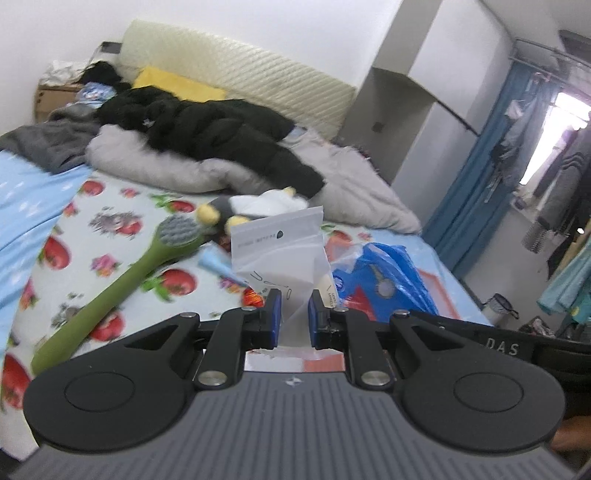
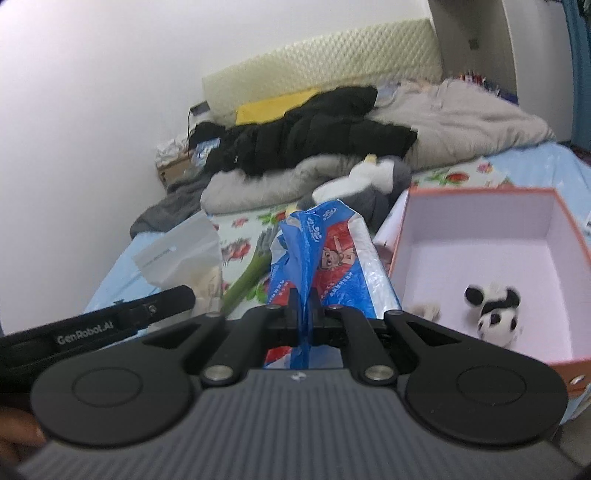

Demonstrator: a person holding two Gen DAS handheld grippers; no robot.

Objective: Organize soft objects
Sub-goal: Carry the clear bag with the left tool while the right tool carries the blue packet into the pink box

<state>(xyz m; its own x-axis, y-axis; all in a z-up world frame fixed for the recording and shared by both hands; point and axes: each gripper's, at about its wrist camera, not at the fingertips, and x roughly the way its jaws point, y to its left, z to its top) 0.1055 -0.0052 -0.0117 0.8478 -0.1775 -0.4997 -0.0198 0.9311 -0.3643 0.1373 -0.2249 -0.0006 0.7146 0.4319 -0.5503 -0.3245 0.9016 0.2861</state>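
A bed [image 1: 122,236] with a fruit-print sheet fills the room, its cream padded headboard [image 1: 258,74] against a plain white wall [image 1: 221,22]. Far right, blue curtains [image 1: 476,173] hang beside a bright window [image 1: 554,125] and a clothes rail [image 1: 546,51].

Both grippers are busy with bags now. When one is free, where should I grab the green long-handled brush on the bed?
Grip the green brush mid-handle, coming from above with the jaws across it. The handle is slim and lies flat on the bedsheet, clear of the grey penguin plush near its bristle head.
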